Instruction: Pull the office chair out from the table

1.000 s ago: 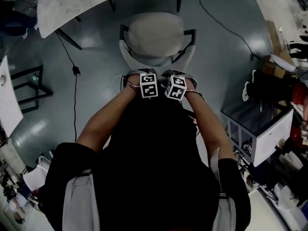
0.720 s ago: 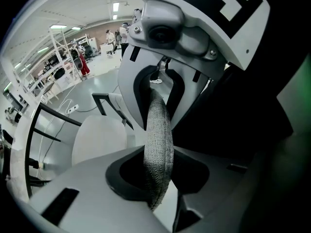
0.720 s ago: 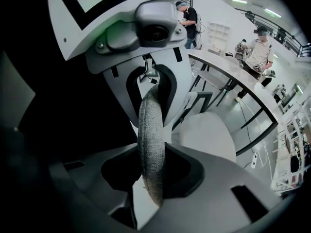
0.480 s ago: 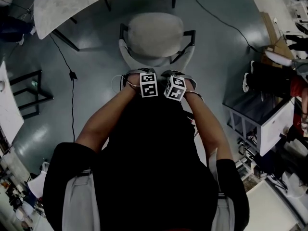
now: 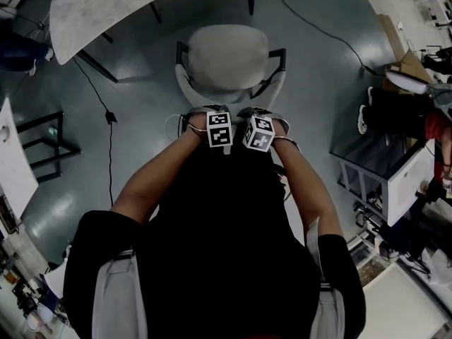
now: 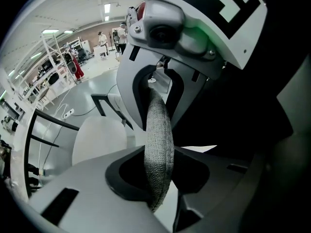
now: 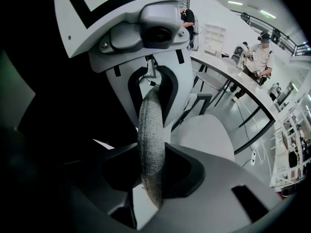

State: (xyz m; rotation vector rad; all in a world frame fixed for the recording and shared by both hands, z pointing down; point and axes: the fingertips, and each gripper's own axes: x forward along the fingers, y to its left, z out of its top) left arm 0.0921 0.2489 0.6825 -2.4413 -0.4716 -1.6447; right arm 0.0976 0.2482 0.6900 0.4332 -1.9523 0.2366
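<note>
The left claw [image 6: 158, 173] is closed at a narrow setting on the padded upper edge of the backrest [image 6: 159, 130], with the fabric pinched between both pads. The right claw [image 7: 152, 171] holds the same edge in the same manner, just beside the left. The office chair [image 5: 227, 56] stands on open floor [image 5: 141, 154] directly ahead of the person. Its seat is clear of the worktop [image 5: 106, 2], which lies apart from it at the upper left of the head view. Judged from this layout, the pull-out is largely complete. Remaining steps appear to be any final clearance travel and release of both claws.
</note>
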